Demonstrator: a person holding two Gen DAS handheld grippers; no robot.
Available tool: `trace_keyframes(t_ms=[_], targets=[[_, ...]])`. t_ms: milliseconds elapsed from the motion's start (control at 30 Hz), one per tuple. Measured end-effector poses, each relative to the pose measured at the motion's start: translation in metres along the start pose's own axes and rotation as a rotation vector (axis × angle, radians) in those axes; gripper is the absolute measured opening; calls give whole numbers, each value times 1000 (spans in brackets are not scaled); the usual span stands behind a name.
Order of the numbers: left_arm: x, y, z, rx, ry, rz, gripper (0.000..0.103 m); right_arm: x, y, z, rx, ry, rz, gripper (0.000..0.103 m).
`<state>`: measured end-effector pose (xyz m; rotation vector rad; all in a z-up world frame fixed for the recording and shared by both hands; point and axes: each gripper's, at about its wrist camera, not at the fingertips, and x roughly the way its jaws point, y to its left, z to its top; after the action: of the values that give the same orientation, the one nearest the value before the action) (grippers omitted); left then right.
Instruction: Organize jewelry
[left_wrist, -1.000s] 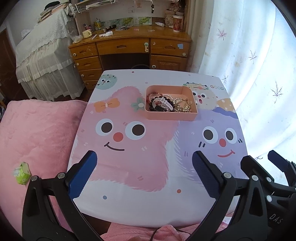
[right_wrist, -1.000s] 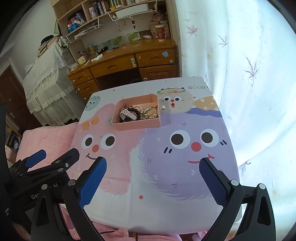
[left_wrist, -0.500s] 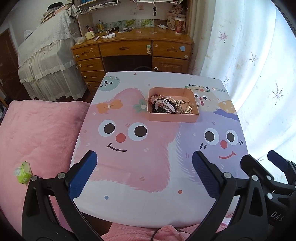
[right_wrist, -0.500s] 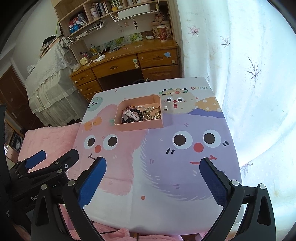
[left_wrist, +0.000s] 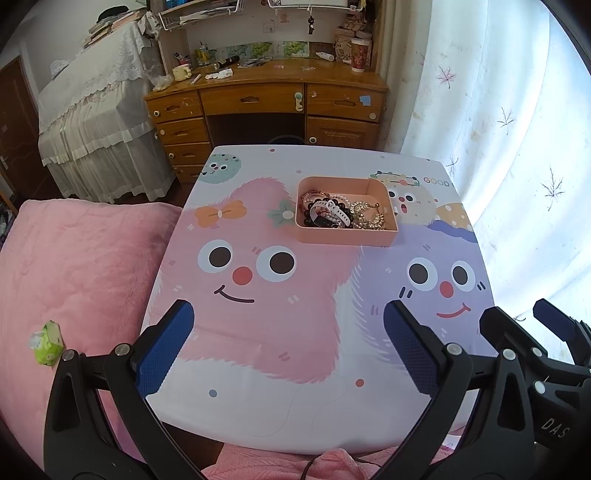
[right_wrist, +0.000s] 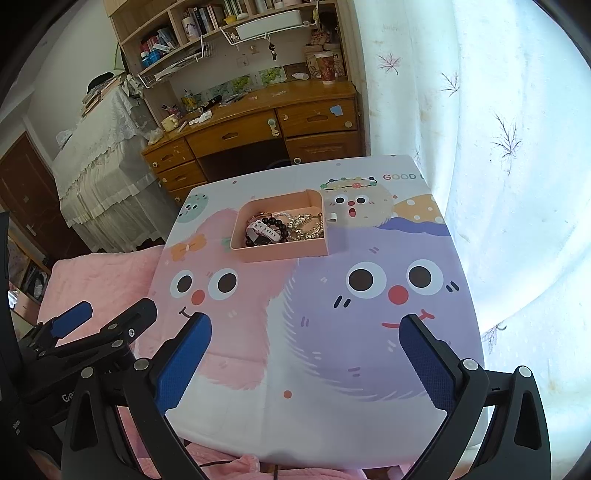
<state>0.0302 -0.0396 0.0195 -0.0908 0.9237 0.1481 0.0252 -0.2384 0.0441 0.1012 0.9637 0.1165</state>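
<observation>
Jewelry lying heaped in the pink tray at the table's far middle (already gathered, as the task wants). Left tool and right tool both hovering spread wide, holding nothing. Tangled pieces proving hard to tell apart; small white bit beside tray unclear.
</observation>
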Motion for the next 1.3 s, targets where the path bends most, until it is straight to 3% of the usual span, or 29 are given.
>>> trace_keyframes(t_ms=[1300], targets=[[-2, -4, 4, 10, -14, 31, 102, 5, 8, 11, 5, -4, 11, 103]])
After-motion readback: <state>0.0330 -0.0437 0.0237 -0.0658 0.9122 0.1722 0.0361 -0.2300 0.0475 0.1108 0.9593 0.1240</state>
